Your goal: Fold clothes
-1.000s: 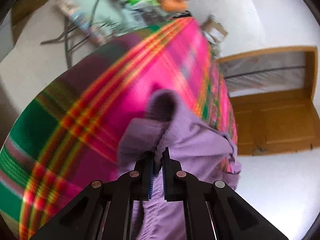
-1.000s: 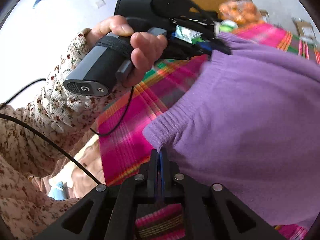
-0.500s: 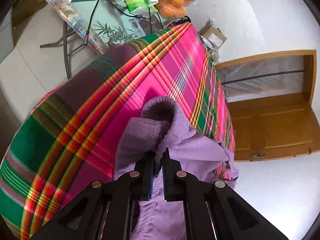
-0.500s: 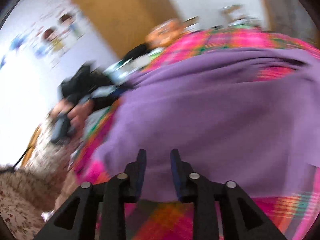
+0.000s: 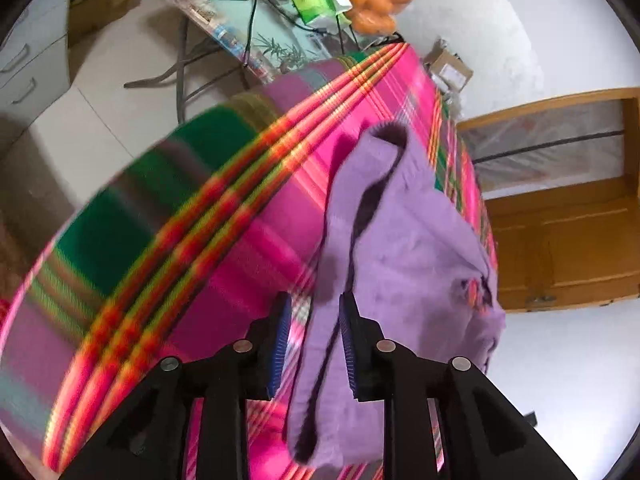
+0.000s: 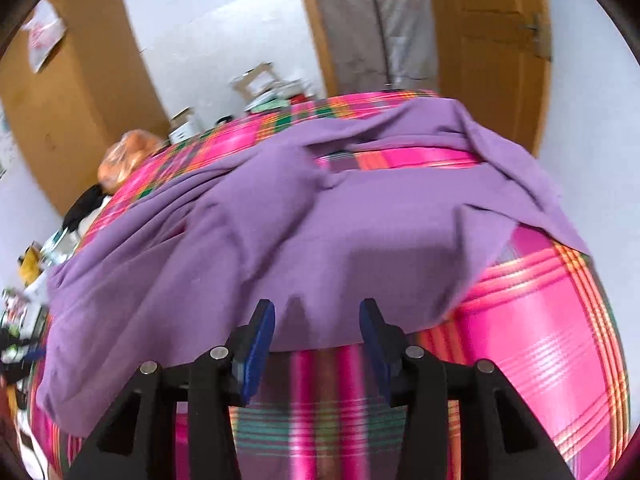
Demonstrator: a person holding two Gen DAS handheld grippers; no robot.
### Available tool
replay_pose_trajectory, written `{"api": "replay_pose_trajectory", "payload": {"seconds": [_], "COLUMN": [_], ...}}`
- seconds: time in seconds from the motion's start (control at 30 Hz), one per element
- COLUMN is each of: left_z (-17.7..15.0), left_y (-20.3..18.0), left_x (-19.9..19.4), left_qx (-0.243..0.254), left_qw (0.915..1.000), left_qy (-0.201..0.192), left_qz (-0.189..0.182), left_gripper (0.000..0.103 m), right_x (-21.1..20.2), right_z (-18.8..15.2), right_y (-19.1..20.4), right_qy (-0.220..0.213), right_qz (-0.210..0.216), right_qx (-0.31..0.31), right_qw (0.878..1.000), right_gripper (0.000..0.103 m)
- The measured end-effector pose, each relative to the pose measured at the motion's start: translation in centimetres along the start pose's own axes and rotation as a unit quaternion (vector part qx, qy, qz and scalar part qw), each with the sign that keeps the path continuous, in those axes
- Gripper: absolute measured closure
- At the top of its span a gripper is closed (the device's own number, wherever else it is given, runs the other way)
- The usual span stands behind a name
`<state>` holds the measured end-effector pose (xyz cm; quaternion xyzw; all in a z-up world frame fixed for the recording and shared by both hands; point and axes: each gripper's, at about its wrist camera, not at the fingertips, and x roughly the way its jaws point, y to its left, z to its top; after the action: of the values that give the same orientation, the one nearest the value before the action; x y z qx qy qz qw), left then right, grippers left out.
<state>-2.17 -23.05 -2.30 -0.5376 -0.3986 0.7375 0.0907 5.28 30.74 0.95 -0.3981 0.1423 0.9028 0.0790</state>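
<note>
A purple knit garment [image 6: 304, 232] lies spread and rumpled over the pink, green and orange plaid cloth [image 6: 552, 320] on the table. In the left wrist view its ribbed edge [image 5: 396, 220] runs up from between the fingers. My left gripper [image 5: 313, 332] is open, its blue pads apart on either side of the fabric fold. My right gripper [image 6: 316, 320] is open just above the garment's near hem, with nothing between its pads.
A side table [image 5: 256, 28] beyond the cloth holds green boxes, cables and a bag of oranges [image 5: 376, 0]. A cardboard box [image 5: 448, 68] sits at the far corner. Wooden doors [image 6: 496, 40] and white walls stand behind.
Both grippers have opened and let go of the purple garment. The garment has dropped flat onto the plaid cloth, and the right gripper has drawn back to its near hem.
</note>
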Motion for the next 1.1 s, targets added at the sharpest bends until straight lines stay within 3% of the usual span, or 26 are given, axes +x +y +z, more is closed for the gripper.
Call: {"api": "replay_pose_trajectory", "payload": {"seconds": [0.27,0.57,0.73,0.97,1.03,1.07,1.1], "left_z": [-2.8,-6.0,-7.6,-7.7,-7.6,-7.6,-7.5], "left_y": [0.1,-0.2,0.3,-0.6,-0.4,-0.2,-0.2], "left_x": [-0.1,-0.5,-0.2,0.7,0.9,1.0,1.1], "left_qx": [-0.009,-0.019,-0.057,-0.088,-0.105,-0.113,-0.12], "left_qw": [0.9997,0.9991,0.9966,0.9948,0.993,0.992,0.9913], "left_qy": [0.021,0.037,0.057,0.042,0.033,0.03,0.027], "left_qz": [-0.003,0.009,-0.015,-0.03,-0.041,-0.046,-0.047], "left_gripper": [0.066,0.065,0.065,0.064,0.064,0.065,0.073], "right_x": [0.6,0.6,1.5,2.9,3.0,3.0,2.9], "right_z": [-0.2,0.4,1.0,1.8,1.9,1.9,1.9], "right_y": [-3.7,-4.6,-4.0,-2.4,-2.5,-2.5,-2.6], "right_qy": [0.009,0.0,0.005,0.015,0.015,0.014,0.013], "right_qz": [-0.064,-0.058,-0.067,-0.095,-0.092,-0.092,-0.091], "right_qx": [0.01,0.018,-0.001,-0.037,-0.036,-0.036,-0.038], "right_qw": [0.998,0.998,0.998,0.995,0.995,0.995,0.995], "right_gripper": [0.058,0.056,0.051,0.048,0.05,0.057,0.063]}}
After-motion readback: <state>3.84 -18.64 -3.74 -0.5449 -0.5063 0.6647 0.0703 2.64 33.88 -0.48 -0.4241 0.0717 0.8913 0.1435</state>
